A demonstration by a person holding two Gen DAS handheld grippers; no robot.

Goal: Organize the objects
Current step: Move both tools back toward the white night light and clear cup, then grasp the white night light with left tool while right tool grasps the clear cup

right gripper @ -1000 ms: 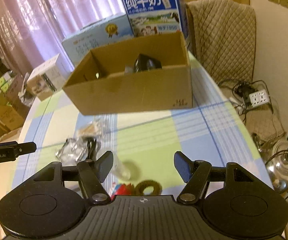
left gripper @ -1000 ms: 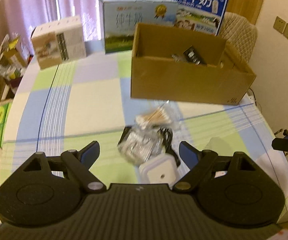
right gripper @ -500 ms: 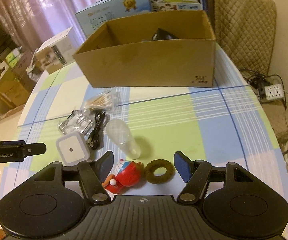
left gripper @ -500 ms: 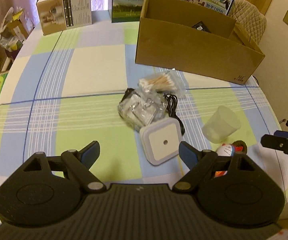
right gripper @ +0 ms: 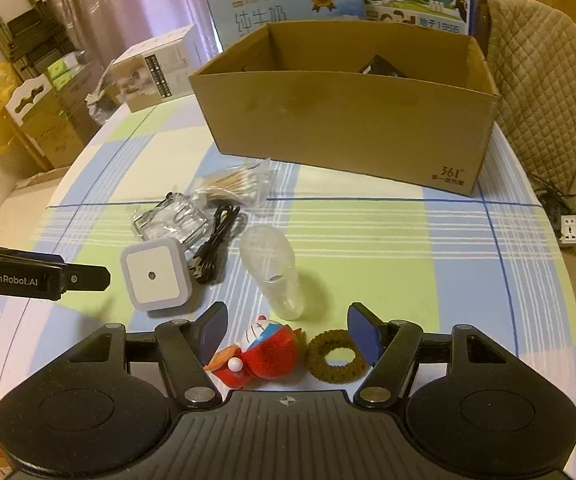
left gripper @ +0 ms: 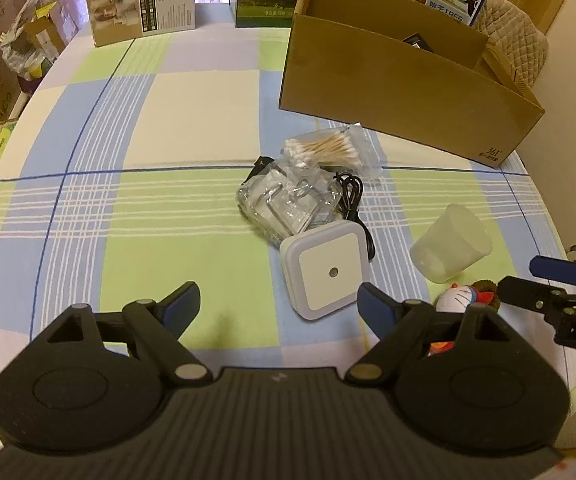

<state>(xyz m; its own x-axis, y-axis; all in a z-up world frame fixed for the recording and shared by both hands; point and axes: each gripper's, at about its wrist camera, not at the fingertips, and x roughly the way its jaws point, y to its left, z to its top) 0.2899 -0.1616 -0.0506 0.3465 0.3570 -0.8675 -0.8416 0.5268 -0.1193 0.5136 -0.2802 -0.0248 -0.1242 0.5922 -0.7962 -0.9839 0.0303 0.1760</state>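
Right hand-held gripper (right gripper: 285, 330), spread, straddles toy figure (right gripper: 265, 354) beside brown ring (right gripper: 336, 356).

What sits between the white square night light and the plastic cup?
The coiled black cable lies between night light and cup, clearest in the right wrist view.
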